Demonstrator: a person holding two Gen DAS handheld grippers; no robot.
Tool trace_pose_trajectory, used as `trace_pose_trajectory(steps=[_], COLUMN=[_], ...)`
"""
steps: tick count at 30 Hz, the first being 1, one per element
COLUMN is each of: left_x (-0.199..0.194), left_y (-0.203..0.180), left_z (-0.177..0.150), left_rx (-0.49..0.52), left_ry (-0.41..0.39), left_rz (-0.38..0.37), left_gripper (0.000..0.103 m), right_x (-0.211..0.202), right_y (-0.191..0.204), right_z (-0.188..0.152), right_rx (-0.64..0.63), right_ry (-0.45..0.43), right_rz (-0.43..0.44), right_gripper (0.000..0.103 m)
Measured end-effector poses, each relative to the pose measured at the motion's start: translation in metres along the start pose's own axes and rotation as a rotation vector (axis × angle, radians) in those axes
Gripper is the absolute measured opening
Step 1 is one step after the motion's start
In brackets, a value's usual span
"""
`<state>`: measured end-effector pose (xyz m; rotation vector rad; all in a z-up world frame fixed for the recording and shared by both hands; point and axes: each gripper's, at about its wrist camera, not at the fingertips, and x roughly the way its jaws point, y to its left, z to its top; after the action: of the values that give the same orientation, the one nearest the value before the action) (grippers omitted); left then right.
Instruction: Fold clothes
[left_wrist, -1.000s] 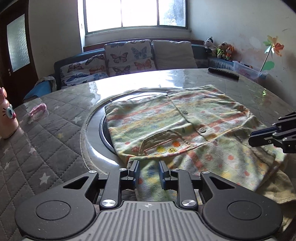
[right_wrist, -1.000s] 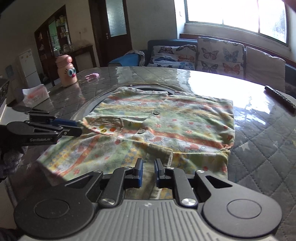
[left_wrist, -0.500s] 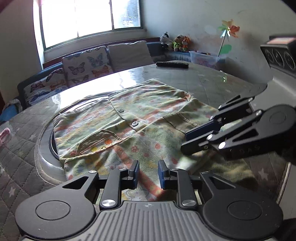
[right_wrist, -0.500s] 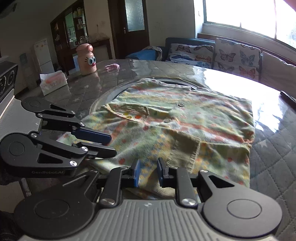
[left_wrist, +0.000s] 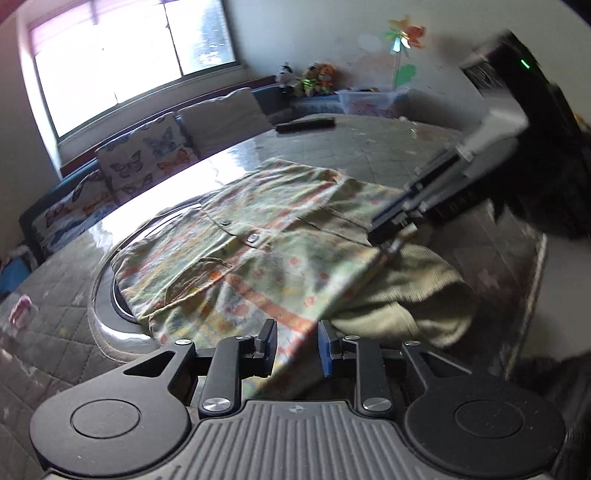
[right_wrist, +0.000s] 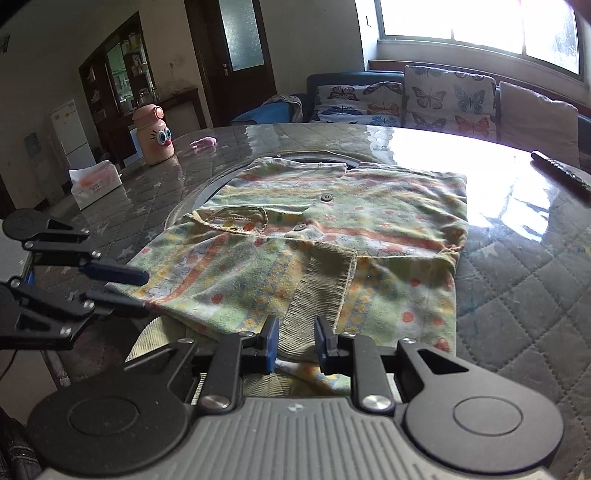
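Observation:
A green patterned child's shirt (left_wrist: 266, 236) with buttons and a chest pocket lies spread on the round table, its near part folded over so a ribbed cuff (right_wrist: 325, 280) shows. My left gripper (left_wrist: 294, 343) is open, with the shirt's near hem between its fingers. It also shows at the left of the right wrist view (right_wrist: 129, 291), open at the shirt's left edge. My right gripper (right_wrist: 294, 345) is open over the ribbed cuff. It shows blurred in the left wrist view (left_wrist: 391, 225) at the shirt's right side.
The table has a quilted grey cover (right_wrist: 517, 280) and a round glass centre (left_wrist: 107, 295). A pink cartoon bottle (right_wrist: 153, 136), a tissue box (right_wrist: 96, 181) and a small pink item (right_wrist: 203, 142) stand at far left. A black remote (left_wrist: 306, 124) lies at the far edge.
Both grippers have swung toward the shirt's near edge. The left view has tilted and turned right; the right gripper now reaches the shirt's right side. Both stay open.

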<state>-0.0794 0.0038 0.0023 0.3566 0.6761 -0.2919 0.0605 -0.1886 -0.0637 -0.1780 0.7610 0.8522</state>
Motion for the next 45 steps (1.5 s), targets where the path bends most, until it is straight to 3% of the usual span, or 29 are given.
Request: trace_pose_trajectory(steps=[2, 6, 8, 14, 15, 18, 21, 27, 34, 37, 40, 42, 44, 45], left_x=[0.0, 0.002, 0.007, 0.013, 0.014, 0.016, 0.017, 0.024, 0.03, 0.029, 0.026, 0.021, 0.014, 0.011], left_y=[-0.008, -0.022, -0.029, -0.041, -0.041, -0.04, -0.024, 0.019, 0.033, 0.034, 0.033, 0.033, 0.031, 0.031], left_z=[-0.003, -0.008, -0.007, 0.002, 0.003, 0.007, 0.015, 0.038, 0.046, 0.044, 0.041, 0.037, 0.03, 0.026], left_rx=[0.056, 0.154, 0.185, 0.223, 0.216, 0.178, 0.075, -0.142, -0.176, -0.18, -0.18, -0.174, -0.163, -0.155], left_ry=[0.003, -0.005, -0.013, -0.079, -0.089, -0.112, -0.12, -0.113, -0.105, -0.098, -0.092, -0.095, -0.094, -0.092], left_rz=[-0.01, -0.038, -0.048, -0.072, -0.076, -0.09, -0.087, -0.077, -0.091, -0.097, -0.095, -0.086, -0.072, -0.061], left_gripper=[0.028, 0.042, 0.043, 0.042, 0.041, 0.018, 0.009, 0.007, 0.007, 0.007, 0.009, 0.012, 0.022, 0.036], right_x=[-0.003, -0.012, -0.016, -0.027, -0.029, -0.035, -0.04, -0.042, -0.021, -0.007, 0.001, 0.003, 0.001, 0.0], right_y=[0.0, -0.001, -0.001, -0.001, -0.001, -0.002, -0.003, 0.004, 0.024, 0.028, 0.032, 0.031, 0.028, 0.026], right_z=[0.001, 0.0, -0.002, -0.009, -0.01, -0.013, -0.015, -0.02, -0.013, -0.009, -0.004, -0.001, 0.005, 0.009], right_rx=[-0.008, -0.015, -0.019, -0.045, -0.048, -0.066, -0.087, -0.203, -0.312, -0.329, -0.337, -0.316, -0.28, -0.259], right_ry=[-0.004, -0.009, -0.007, 0.003, 0.003, 0.006, 0.008, 0.017, -0.031, -0.039, -0.027, -0.02, -0.019, -0.02], right_rz=[-0.003, -0.016, -0.025, -0.05, -0.057, -0.069, -0.08, -0.063, -0.025, -0.006, 0.011, 0.023, 0.035, 0.042], right_gripper=[0.02, 0.024, 0.03, 0.03, 0.031, 0.037, 0.037, 0.047, 0.05, 0.045, 0.025, 0.019, 0.015, 0.015])
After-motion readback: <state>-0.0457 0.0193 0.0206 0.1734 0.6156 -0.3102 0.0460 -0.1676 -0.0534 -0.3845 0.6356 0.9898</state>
